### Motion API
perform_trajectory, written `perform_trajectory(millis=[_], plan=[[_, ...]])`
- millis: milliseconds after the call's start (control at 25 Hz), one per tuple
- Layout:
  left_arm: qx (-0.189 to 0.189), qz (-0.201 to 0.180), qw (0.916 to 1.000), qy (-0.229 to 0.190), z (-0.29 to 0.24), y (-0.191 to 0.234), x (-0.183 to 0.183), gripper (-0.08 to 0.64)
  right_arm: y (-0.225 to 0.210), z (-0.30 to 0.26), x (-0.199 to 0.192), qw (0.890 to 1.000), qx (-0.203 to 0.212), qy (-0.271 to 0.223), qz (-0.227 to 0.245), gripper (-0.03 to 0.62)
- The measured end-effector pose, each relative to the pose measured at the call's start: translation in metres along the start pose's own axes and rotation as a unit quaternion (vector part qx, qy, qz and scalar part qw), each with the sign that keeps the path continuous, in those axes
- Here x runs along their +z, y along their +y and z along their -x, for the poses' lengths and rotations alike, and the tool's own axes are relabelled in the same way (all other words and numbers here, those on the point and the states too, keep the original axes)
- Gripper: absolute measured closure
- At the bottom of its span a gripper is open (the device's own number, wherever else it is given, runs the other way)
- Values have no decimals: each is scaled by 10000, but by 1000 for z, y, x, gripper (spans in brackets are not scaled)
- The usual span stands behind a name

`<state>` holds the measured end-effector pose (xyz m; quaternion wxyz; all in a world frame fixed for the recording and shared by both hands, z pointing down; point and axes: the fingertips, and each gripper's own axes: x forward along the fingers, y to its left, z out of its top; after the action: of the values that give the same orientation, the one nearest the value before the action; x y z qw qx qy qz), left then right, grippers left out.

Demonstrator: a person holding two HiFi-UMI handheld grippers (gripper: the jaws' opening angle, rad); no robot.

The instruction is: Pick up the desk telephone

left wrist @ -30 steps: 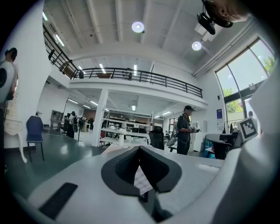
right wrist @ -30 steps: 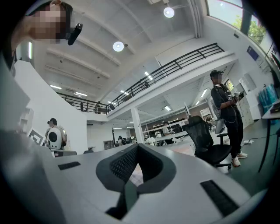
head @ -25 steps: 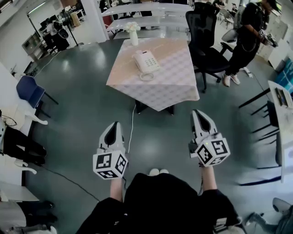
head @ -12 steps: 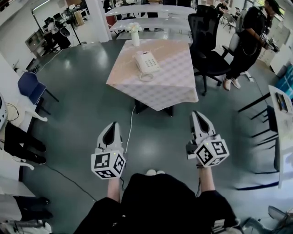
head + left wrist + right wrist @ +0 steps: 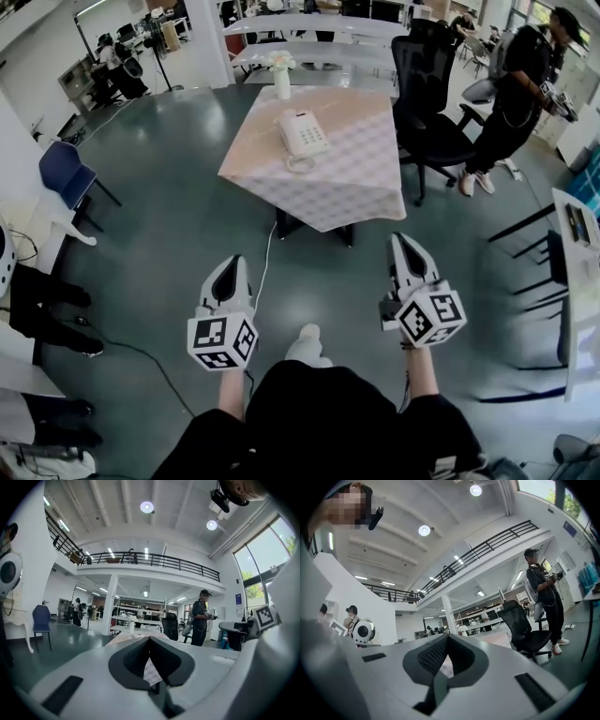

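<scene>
One desk telephone [image 5: 302, 133] sits mid-tabletop [image 5: 361, 164], with one flower vase [image 5: 281, 79] behind it. The person stands well short of it, so the two grippers, left gripper [image 5: 234, 260] and right gripper [image 5: 401, 237], are held level over the floor, jaws pressed together on nothing, since there is nothing within reach to grasp yet.

The telephone [image 5: 302, 132] on the tabletop [image 5: 361, 141] is too small from above for its keys to be read, and the hanging cloth [image 5: 323, 202] hides all of the table but its feet. The hands holding the left gripper [image 5: 232, 262] and right gripper [image 5: 403, 242] sit hidden under their marker cubes [image 5: 223, 339]. Looking along either gripper, its own grey body blocks the lower view, leaving a sliver of cloth and no telephone to make out.
</scene>
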<state>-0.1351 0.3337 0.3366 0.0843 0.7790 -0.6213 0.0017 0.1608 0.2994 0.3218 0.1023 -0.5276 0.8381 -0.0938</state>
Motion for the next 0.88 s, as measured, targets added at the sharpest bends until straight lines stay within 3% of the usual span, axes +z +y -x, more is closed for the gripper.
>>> perform_trajectory(millis=[280,880], plan=[[76,128,9998,131,-34,13,-14,560,-14,-40,-24,9997,18,229,-35,600],[-108,185,9997,143,-192,62,2,560,-73,-184,-32,9993,-164,348,20,600]])
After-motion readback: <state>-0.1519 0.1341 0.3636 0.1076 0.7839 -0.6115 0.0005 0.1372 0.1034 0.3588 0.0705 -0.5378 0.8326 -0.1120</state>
